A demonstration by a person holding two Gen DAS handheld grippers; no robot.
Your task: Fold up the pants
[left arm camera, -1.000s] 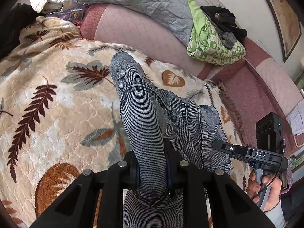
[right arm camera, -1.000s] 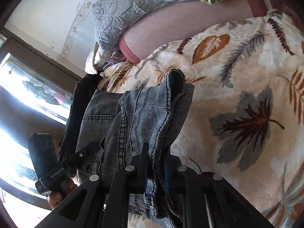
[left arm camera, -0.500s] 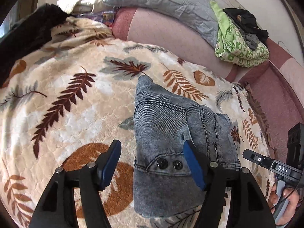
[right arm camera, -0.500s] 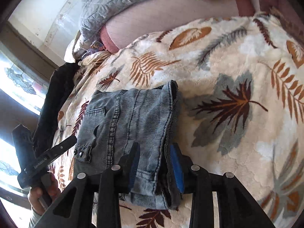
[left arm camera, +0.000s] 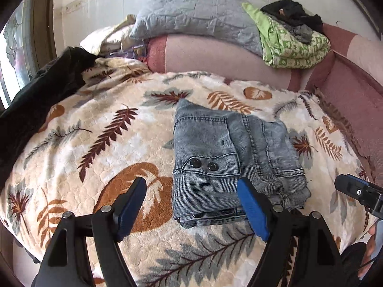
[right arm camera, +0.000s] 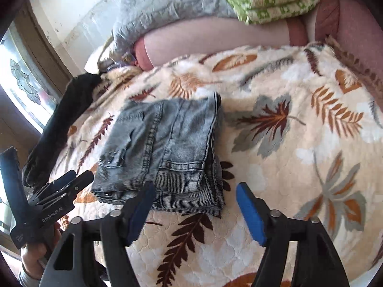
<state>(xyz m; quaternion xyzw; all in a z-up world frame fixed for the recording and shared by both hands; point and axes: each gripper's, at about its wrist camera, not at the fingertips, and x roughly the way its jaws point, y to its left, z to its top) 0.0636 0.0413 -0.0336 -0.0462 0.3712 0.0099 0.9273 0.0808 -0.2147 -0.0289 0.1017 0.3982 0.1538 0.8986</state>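
Left wrist view: your left gripper [left arm camera: 191, 205] sits nearest, its blue-padded fingers [left arm camera: 251, 205] spread wide apart and holding nothing, the near edge of the pants [left arm camera: 229, 157] showing between them. The pants lie as a compact folded bundle of grey-blue denim on the leaf-print blanket [left arm camera: 95, 143], with two dark buttons [left arm camera: 203, 165] facing up on the top layer. At the near right edge you can see part of your right gripper [left arm camera: 359, 191], clear of the fabric.

In the right wrist view, your right gripper [right arm camera: 195, 205] is likewise spread wide and empty, hovering just short of the bundle's near edge; its left pad overlaps the denim in the picture, though contact cannot be judged. The pants [right arm camera: 167, 148] rest left of centre on the blanket [right arm camera: 299, 143]. Your left gripper [right arm camera: 62, 186] shows at the near left, just beside the bundle's left corner.

Farther off, a pink bolster [left arm camera: 215, 55] runs along the far side of the blanket, with a grey quilted pillow [left arm camera: 191, 16] and a green patterned cloth [left arm camera: 294, 45] on top. A black garment [left arm camera: 43, 83] lies at the far left.
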